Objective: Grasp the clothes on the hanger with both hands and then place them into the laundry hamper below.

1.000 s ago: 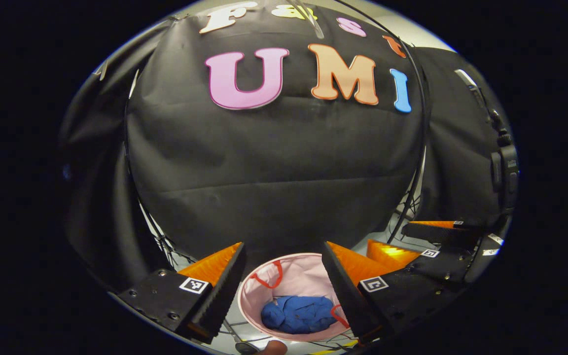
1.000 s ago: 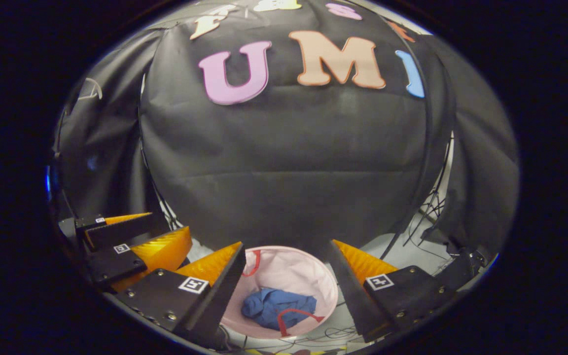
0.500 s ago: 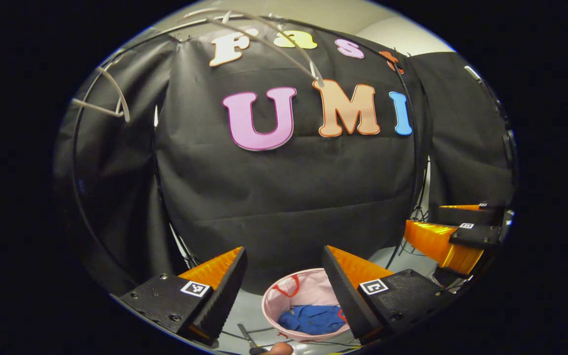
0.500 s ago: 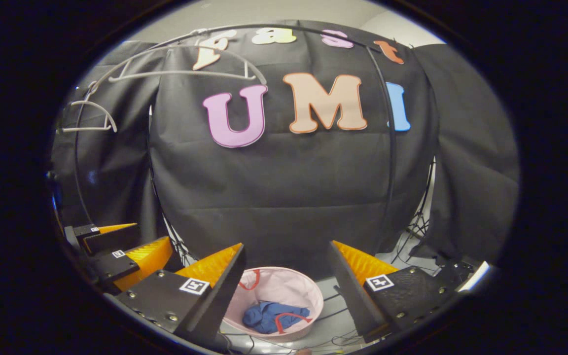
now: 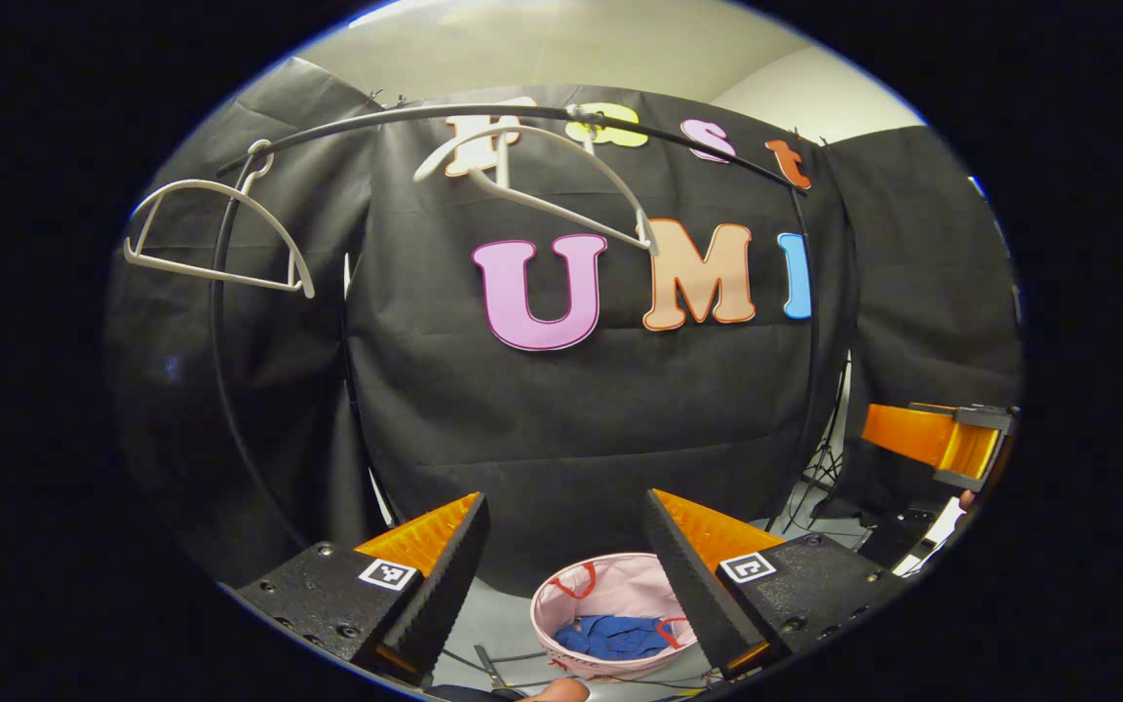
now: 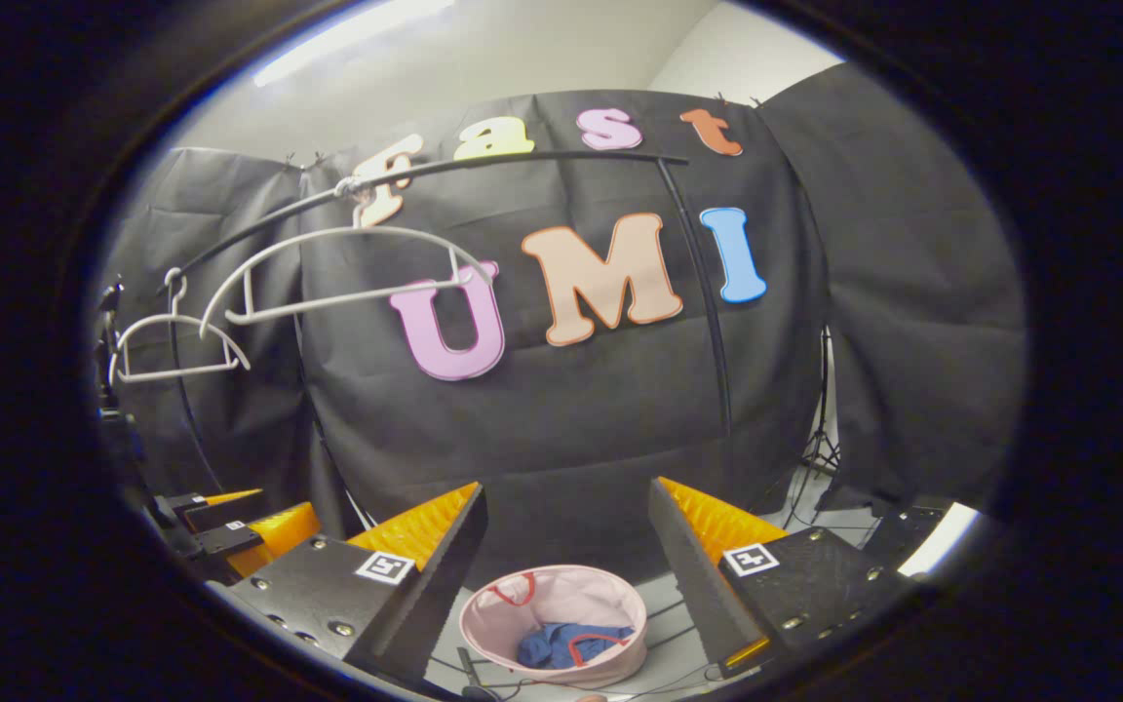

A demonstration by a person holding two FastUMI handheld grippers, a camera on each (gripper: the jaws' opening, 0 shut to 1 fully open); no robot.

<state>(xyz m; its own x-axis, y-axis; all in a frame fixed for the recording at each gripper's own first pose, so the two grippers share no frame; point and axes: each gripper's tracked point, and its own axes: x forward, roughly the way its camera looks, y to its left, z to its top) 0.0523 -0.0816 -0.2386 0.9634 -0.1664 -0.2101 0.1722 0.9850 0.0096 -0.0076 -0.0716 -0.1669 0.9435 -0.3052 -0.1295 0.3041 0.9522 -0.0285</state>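
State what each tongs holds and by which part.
Nothing. The left tongs and right tongs are open and empty; the blue garment lies in the hamper.

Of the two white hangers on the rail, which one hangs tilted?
The hanger nearer the rail's middle: its bar slopes down to the right, while the hanger at the left end hangs nearly level. Both are bare.

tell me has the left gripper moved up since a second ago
Yes. In the left gripper view the laundry hamper now looks smaller and lower between the left gripper fingers, and the rail with its hangers has come into sight, so it rose and tilted up.
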